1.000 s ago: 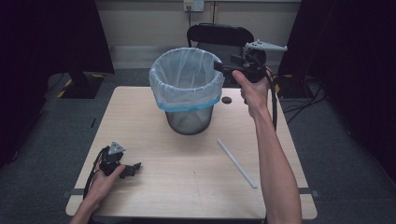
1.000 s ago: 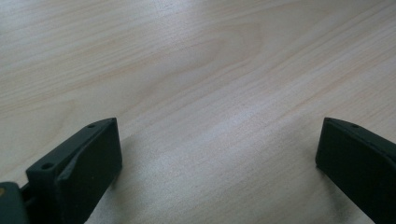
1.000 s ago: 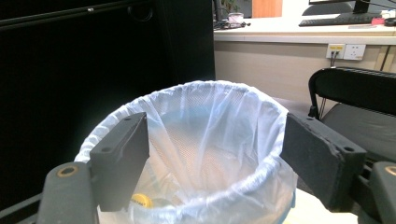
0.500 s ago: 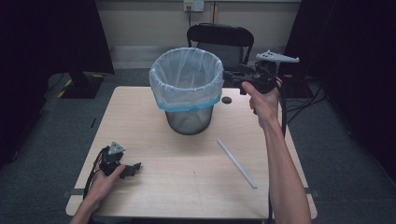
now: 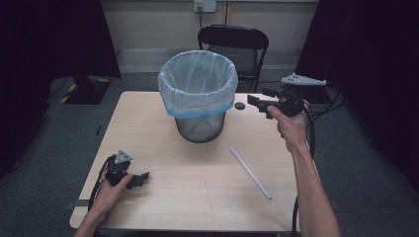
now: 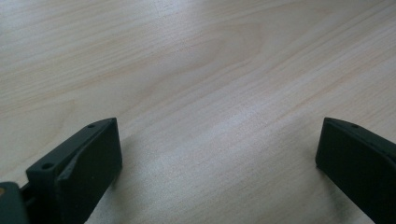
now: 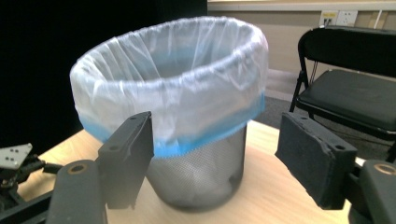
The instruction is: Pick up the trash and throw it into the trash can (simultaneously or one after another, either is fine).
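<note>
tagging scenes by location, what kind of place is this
Probably a lab or studio recording space: a bare wooden table ringed by black curtains, a folding chair, and a lined mesh bin.

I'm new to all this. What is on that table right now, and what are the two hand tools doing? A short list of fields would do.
table: pale wooden table
bin: grey mesh wastebasket lined with a clear, blue-edged plastic bag, upright
stick: thin white stick, lying flat, right of the bin
small item: dark round object, too small to identify
left gripper: open, empty, low over the table
right gripper: open, empty, raised beside the bin
</note>
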A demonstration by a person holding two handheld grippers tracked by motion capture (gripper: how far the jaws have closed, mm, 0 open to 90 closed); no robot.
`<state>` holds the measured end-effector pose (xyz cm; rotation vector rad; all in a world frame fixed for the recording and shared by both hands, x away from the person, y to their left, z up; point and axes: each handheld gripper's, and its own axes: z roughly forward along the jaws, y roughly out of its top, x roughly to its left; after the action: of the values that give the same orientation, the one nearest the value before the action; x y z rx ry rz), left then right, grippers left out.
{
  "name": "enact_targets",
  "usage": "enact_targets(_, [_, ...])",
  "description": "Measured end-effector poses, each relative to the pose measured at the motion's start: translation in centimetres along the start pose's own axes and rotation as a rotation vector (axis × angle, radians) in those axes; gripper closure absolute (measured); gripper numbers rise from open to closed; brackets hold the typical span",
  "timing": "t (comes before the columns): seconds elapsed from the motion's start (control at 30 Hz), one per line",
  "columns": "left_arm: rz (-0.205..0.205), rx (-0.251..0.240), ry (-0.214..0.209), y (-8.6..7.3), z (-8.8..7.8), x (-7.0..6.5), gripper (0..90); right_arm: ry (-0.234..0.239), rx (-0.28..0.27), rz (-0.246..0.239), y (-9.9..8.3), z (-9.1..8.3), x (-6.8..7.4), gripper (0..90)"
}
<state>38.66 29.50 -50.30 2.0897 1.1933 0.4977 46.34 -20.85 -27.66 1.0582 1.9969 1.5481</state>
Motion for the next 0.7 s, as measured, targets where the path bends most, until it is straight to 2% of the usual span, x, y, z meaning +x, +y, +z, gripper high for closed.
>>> enact_targets(0.1, [0.000, 0.000, 0.000, 0.0, 0.0, 0.0, 0.0, -0.009, 0.008, 0.005, -1.1, -0.4, 0.0, 28.5])
enact_targets(0.13, [0.000, 0.000, 0.000, 0.0, 0.0, 0.0, 0.0, -0.019, 0.018, 0.003, -1.9, -0.7, 0.1, 29.3])
enact_targets(0.2, [0.000, 0.000, 0.000, 0.0, 0.0, 0.0, 0.0, -0.020, 0.021, 0.004, -2.2, -0.8, 0.1, 29.7])
enact_targets(0.23, [-0.001, 0.000, 0.000, 0.0, 0.0, 0.0, 0.0, -0.024, 0.032, 0.006, -3.1, -1.0, 0.2, 30.6])
enact_targets(0.3, [0.000, 0.000, 0.000, 0.0, 0.0, 0.0, 0.0, -0.025, 0.037, 0.006, -3.4, -1.1, 0.2, 30.7])
enact_targets(0.5, [-0.001, 0.000, -0.001, 0.0, 0.0, 0.0, 0.0, -0.026, 0.054, 0.028, -6.1, -1.7, 0.2, 31.2])
enact_targets(0.53, [-0.001, 0.000, 0.000, 0.0, 0.0, 0.0, 0.0, -0.030, 0.059, 0.038, -6.9, -1.9, 0.2, 31.1])
enact_targets(0.57, [0.000, 0.000, 0.000, 0.0, 0.0, 0.0, 0.0, -0.030, 0.059, 0.038, -6.9, -1.9, 0.2, 31.1])
enact_targets(0.7, [-0.001, 0.000, 0.000, 0.0, 0.0, 0.0, 0.0, -0.028, 0.081, 0.053, -8.8, -2.0, 0.2, 30.9])
